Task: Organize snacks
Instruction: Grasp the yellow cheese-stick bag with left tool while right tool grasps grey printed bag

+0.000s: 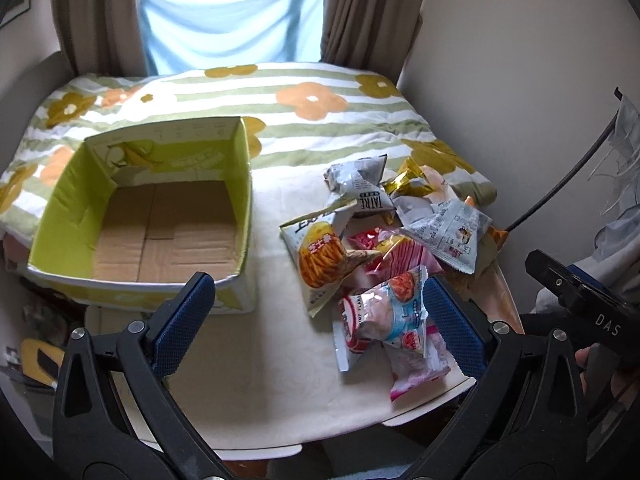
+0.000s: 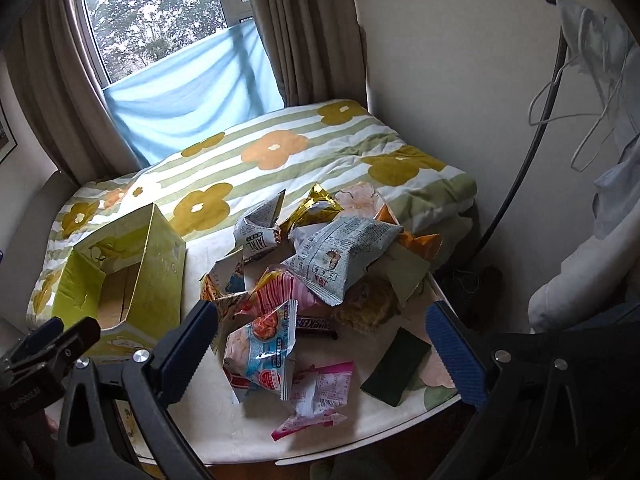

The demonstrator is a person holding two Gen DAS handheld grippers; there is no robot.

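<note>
An empty green cardboard box point(image 1: 72, 200) point(image 2: 160, 264) with a brown floor stands on the left of the cream table. To its right lies a heap of snack packets: a yellow fries bag point(image 1: 320, 258), a pale blue shrimp-cracker packet point(image 1: 394, 314) point(image 2: 260, 350), a pink wrapper point(image 2: 320, 392), grey printed bags point(image 1: 448, 232) point(image 2: 344, 256) and a Snickers bar point(image 2: 316, 325). My left gripper point(image 1: 320, 320) is open and holds nothing, low over the table's front, its right pad beside the shrimp packet. My right gripper point(image 2: 320, 344) is open and holds nothing, hovering above the near packets.
A flower-patterned striped quilt point(image 1: 248, 92) point(image 2: 280, 160) lies behind the table. Curtains and a blue cloth point(image 1: 232, 16) cover the window beyond. A dark green flat card point(image 2: 396, 368) rests at the table's right edge. A black pole with hanging clothes point(image 2: 600, 60) stands at right.
</note>
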